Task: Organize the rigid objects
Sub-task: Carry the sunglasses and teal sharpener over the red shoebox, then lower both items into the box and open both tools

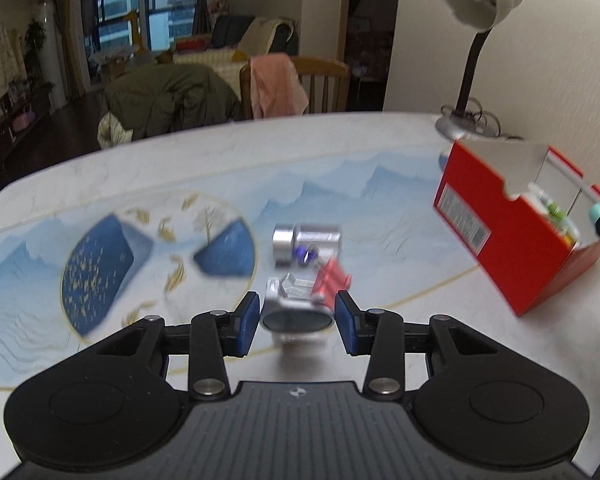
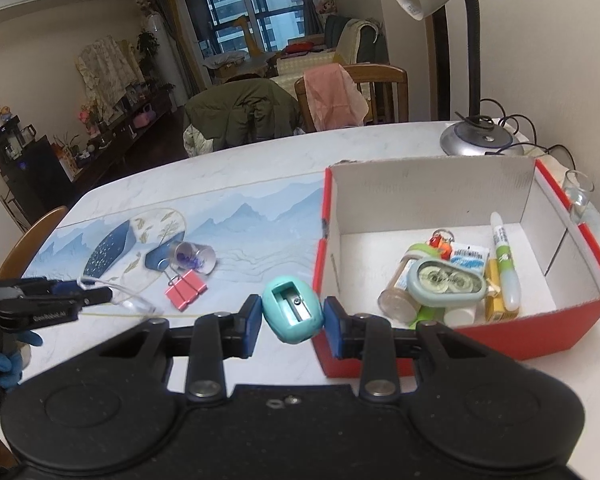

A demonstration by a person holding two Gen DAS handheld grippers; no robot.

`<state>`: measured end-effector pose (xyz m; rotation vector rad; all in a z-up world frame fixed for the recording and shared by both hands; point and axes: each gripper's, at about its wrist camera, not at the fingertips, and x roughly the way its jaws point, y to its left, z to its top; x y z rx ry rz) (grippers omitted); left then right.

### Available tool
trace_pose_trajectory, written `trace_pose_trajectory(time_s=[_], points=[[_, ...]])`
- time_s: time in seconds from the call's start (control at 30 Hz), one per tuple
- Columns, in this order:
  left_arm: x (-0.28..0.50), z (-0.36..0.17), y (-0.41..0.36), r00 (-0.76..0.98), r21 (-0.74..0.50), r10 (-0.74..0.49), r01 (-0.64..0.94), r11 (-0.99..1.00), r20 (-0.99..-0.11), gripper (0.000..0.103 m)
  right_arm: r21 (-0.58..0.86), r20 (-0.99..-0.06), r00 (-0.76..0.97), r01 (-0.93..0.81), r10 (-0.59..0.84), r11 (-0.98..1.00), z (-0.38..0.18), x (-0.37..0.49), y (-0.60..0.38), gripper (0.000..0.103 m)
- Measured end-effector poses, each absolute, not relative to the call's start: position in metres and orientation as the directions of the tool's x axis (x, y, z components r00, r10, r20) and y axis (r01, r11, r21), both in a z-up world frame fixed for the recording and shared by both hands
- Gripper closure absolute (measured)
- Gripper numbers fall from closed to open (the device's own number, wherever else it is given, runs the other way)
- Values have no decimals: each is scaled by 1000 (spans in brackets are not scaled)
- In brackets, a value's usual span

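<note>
Both grippers loaded: right gripper (image 2: 293, 321) clamping sharpener (image 2: 293, 311), left gripper (image 1: 297, 320) gripping clear object (image 1: 296, 318); carry over red box (image 2: 452, 340) wall before opening

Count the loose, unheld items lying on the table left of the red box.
2: the clear pin jar lying on its side, and the red binder clip just nearer the camera. Anything behind the red box would be hidden.
</note>
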<state>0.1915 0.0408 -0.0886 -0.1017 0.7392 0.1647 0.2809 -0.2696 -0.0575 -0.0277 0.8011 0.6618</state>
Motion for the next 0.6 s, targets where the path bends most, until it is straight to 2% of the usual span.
trace_pose_trajectory(time_s=[0.27, 0.6], points=[[210, -60, 18, 769, -78, 58, -139, 987, -636, 63, 215, -667, 532, -533, 522, 818, -56, 299, -294, 71], [252, -22, -40, 809, -127, -68, -9, 992, -584, 63, 175, -666, 581, -488, 468, 855, -59, 331, -334, 71]])
